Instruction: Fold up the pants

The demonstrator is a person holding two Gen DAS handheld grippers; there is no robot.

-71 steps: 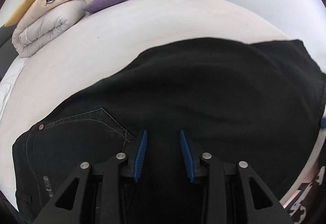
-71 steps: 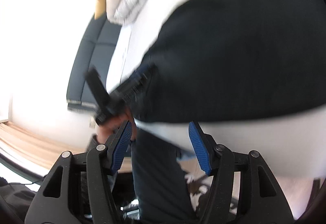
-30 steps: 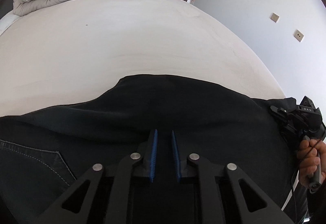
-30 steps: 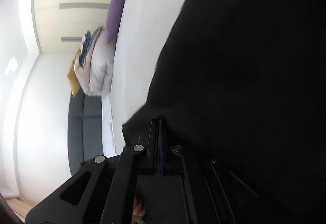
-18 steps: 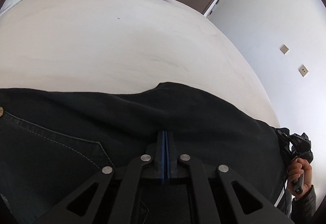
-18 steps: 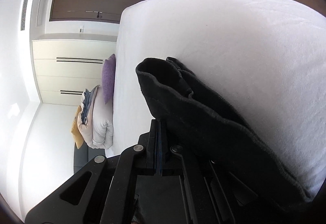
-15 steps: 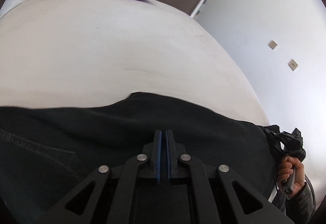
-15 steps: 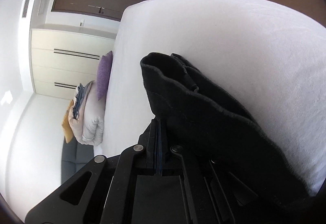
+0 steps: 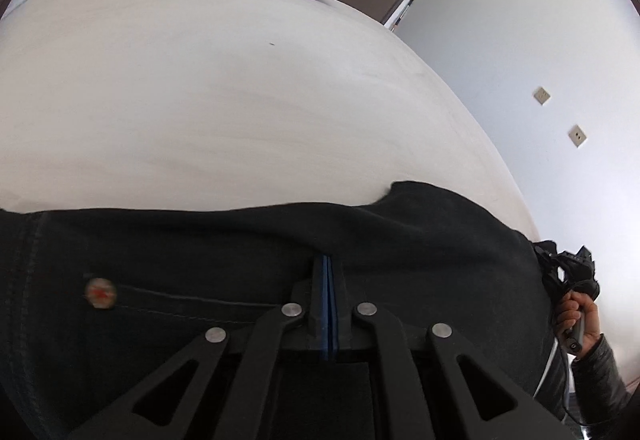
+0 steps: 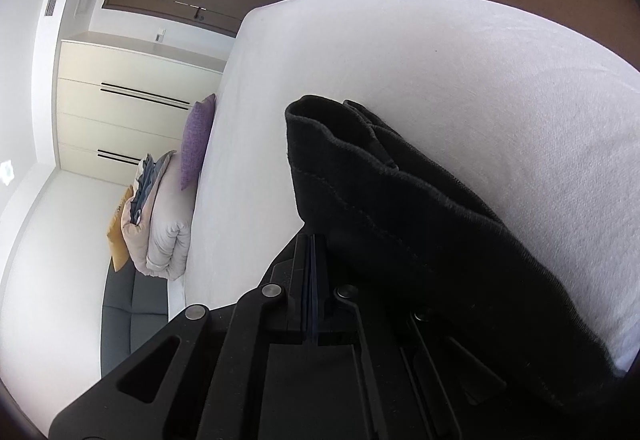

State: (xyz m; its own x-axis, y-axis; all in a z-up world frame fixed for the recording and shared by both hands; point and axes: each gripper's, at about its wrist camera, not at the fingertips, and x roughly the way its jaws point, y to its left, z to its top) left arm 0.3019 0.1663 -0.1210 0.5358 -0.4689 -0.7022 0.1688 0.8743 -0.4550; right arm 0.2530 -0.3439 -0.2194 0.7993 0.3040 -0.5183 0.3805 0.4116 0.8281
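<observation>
At the near edge of the bed [image 9: 224,88], my left gripper [image 9: 327,272] is pressed together on a fold of the black pants [image 9: 200,252], and my right gripper [image 10: 311,252] is likewise clamped on cloth by the hemmed leg ends. I judge the fold as only begun: the pants are lifted along one edge, still mostly spread, nothing yet laid over. Farther off, no writing is legible; a rivet's mark blurs.
</observation>
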